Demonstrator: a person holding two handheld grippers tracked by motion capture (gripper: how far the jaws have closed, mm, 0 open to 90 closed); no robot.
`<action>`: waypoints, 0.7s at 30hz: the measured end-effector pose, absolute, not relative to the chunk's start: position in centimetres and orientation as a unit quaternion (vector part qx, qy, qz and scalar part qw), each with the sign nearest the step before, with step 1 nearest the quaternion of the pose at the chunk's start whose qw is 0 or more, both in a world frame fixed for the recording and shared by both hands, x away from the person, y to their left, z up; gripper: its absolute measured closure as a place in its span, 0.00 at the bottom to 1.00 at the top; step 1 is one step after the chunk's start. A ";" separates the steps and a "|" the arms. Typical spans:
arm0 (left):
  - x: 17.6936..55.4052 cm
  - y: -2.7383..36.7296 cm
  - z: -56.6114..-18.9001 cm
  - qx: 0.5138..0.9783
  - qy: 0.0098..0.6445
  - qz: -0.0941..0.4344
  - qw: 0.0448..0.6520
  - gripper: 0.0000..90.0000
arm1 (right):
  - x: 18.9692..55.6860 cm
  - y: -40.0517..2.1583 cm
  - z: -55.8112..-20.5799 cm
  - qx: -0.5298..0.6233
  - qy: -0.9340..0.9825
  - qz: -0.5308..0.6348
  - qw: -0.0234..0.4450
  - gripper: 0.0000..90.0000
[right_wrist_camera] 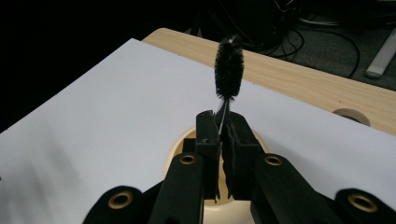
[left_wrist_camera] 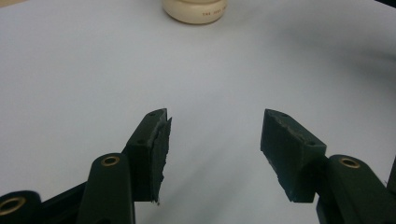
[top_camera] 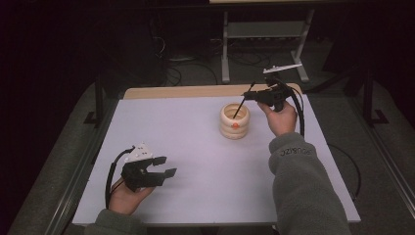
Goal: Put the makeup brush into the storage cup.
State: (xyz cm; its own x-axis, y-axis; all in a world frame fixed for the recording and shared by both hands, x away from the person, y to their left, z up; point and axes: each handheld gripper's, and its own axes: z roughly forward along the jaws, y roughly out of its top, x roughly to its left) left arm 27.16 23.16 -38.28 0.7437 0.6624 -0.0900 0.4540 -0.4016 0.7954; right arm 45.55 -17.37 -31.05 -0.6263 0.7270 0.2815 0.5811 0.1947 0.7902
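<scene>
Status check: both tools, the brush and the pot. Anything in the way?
Left tool open, low over bare table. Right tool shut on brush, bristles up, other end in the cream pot. Nothing in the way.

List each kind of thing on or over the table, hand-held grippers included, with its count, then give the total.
Grippers: 2, the left gripper open and the right gripper shut on the brush.
Black bristle brush: 1.
Cream ribbed wooden pot: 1.
Total: 4.

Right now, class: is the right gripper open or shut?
Shut. In the right gripper view the right gripper has its jaws clamped on the brush, above the cream holder.
</scene>
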 end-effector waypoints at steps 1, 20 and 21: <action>27.2 23.2 -38.3 0.828 0.337 0.121 0.431 0.46 | 45.6 -17.4 -31.1 0.424 0.770 0.471 0.078 0.94; 27.2 23.2 -38.3 0.829 0.338 0.120 0.429 0.46 | 45.6 -16.8 -32.2 0.427 0.774 0.461 0.071 0.94; 27.2 23.2 -38.3 0.828 0.338 0.120 0.430 0.46 | 45.6 -16.8 -32.3 0.429 0.774 0.461 0.068 0.94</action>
State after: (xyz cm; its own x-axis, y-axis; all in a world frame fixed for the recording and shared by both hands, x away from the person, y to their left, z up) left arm 27.21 23.22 -38.32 0.7427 0.6633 -0.0919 0.4567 -0.4015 0.7938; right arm 45.60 -16.82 -32.25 -0.6219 0.7274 0.2900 0.6014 0.2065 0.7718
